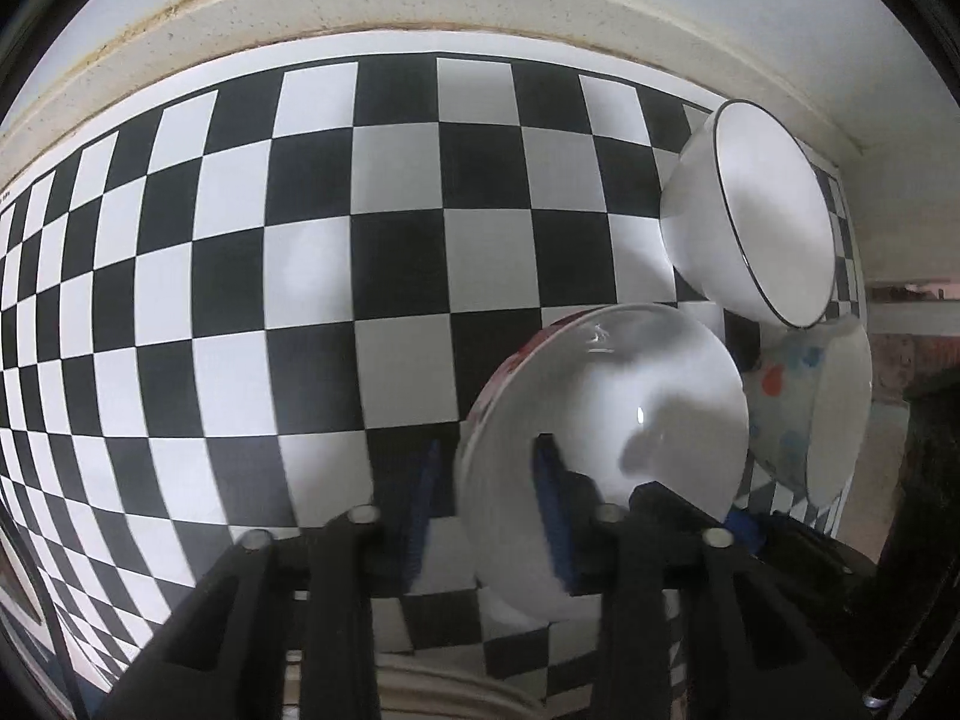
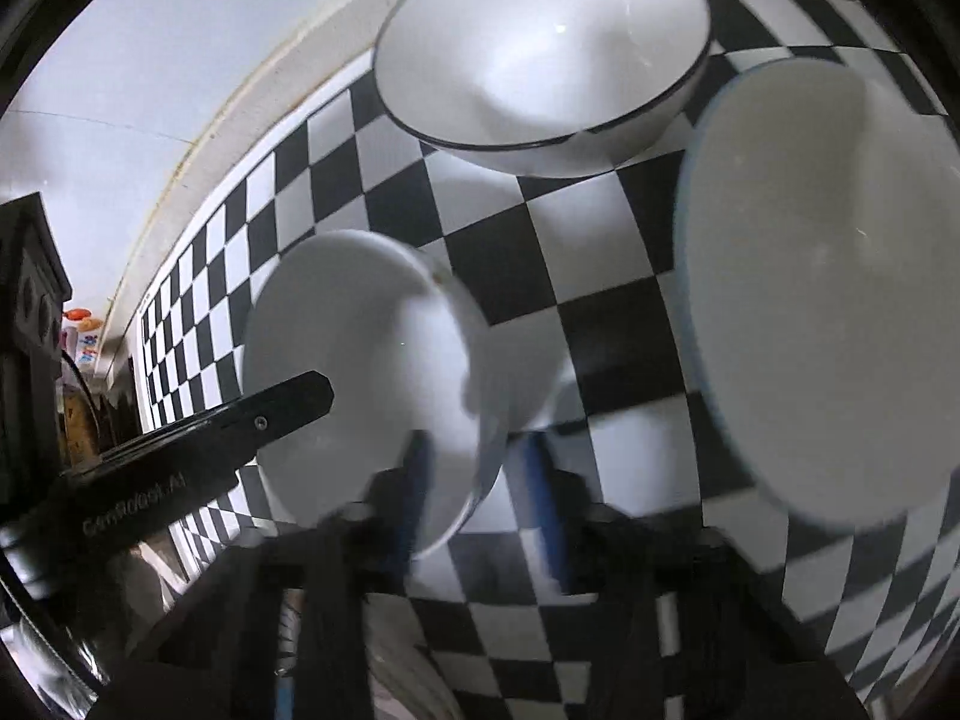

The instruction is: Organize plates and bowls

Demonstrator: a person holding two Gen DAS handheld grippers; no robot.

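Both my tongs pinch the floral bowl's (image 1: 600,420) rim, left (image 1: 486,516) and right (image 2: 480,480). Glazed, slippery, breakable; black-rimmed bowl (image 1: 750,210) just beyond.

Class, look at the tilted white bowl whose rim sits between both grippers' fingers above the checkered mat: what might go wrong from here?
1. The tilted bowl is pinched only at its thin rim by the left gripper and the right gripper, so it may slip or swing.
2. The black-rimmed bowl and the blue-rimmed bowl stand close by, so setting the tilted one down carelessly could knock or chip them.
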